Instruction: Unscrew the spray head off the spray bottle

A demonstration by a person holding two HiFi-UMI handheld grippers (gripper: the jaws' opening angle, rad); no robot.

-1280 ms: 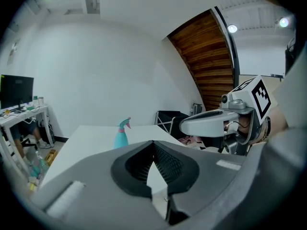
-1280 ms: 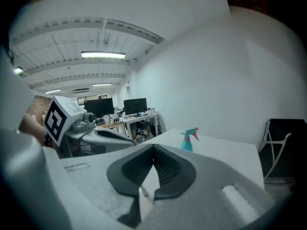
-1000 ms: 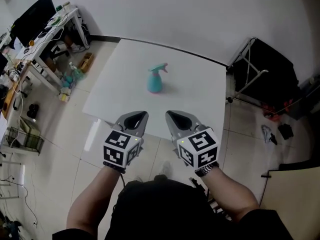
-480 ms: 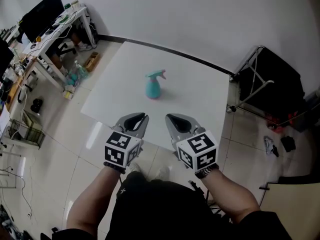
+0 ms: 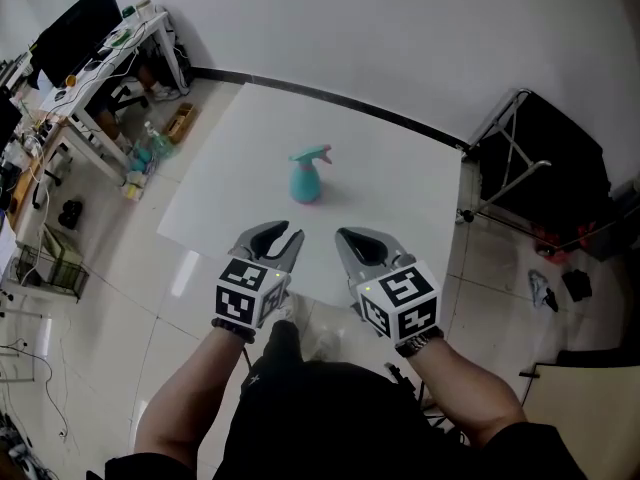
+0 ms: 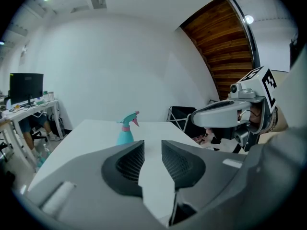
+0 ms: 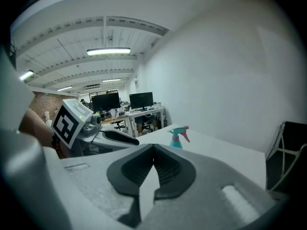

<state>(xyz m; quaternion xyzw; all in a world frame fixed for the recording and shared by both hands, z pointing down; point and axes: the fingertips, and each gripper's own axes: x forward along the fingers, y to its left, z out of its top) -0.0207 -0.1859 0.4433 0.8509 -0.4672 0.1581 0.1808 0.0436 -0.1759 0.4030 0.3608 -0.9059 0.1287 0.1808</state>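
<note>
On the white worktop (image 5: 390, 183), near its middle, the teal bottle (image 5: 306, 180) stands upright, with its spray head (image 5: 312, 155) screwed on. In the head view it sits at about 12 o'clock from both grippers and well apart from them. Nothing touches it.

Over the near edge, at 6 o'clock from the bottle, the left gripper (image 5: 283, 238) and right gripper (image 5: 362, 243) are held side by side, each in a hand and pointing toward the bottle.

The left gripper's (image 6: 152, 152) jaws have just been opening. They now stand a narrow gap apart, with only bare worktop showing between them. The bottle (image 6: 125, 131) shows beyond them at about 11 o'clock, and the right gripper (image 6: 225, 113) is at 2 o'clock.

The right gripper's (image 7: 153, 151) jaws are closed together at the tips and hold nothing. The bottle (image 7: 176, 138) stands beyond them at 1 o'clock, and the left gripper (image 7: 115, 137) is at 10 o'clock.
</note>
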